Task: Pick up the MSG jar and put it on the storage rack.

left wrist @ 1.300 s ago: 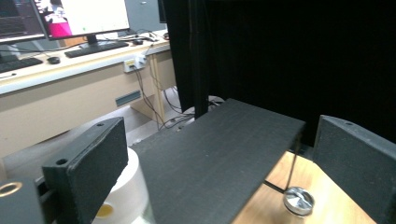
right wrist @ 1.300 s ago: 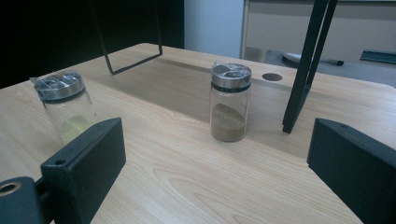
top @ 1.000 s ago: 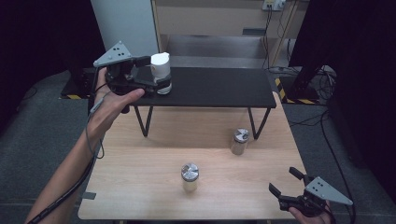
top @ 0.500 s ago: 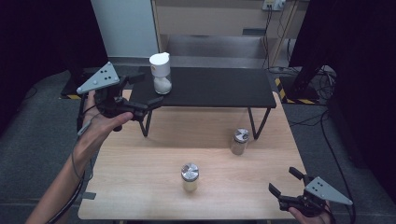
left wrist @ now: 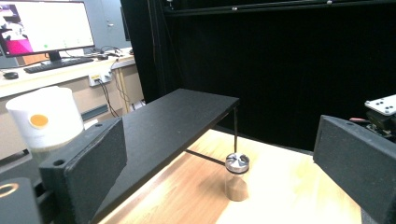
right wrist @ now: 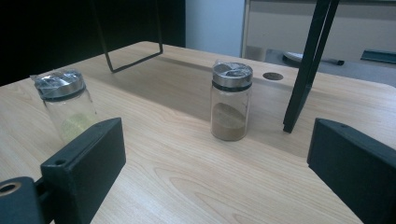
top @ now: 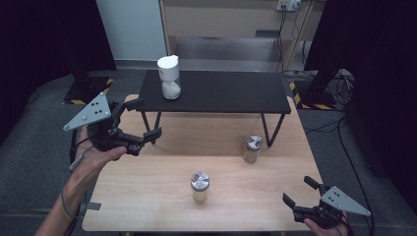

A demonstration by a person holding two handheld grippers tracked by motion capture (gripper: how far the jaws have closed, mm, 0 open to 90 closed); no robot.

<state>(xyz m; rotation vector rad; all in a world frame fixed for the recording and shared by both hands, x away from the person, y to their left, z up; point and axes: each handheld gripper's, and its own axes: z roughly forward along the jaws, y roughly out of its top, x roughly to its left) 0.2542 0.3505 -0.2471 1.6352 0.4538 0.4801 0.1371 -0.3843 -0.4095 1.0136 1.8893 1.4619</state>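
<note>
Two jars stood on the table, ahead of your open right gripper point(top: 305, 192): one point(right wrist: 230, 100) with brown powder, straight ahead between its jaws, and one point(right wrist: 64, 105) with pale yellowish content, just beyond its left jaw. They probably were light but hard, slippery and breakable glass, so you should take them at the middle of the body, under the steel cap. Your left gripper point(top: 142, 119) also was open and held nothing.
</note>
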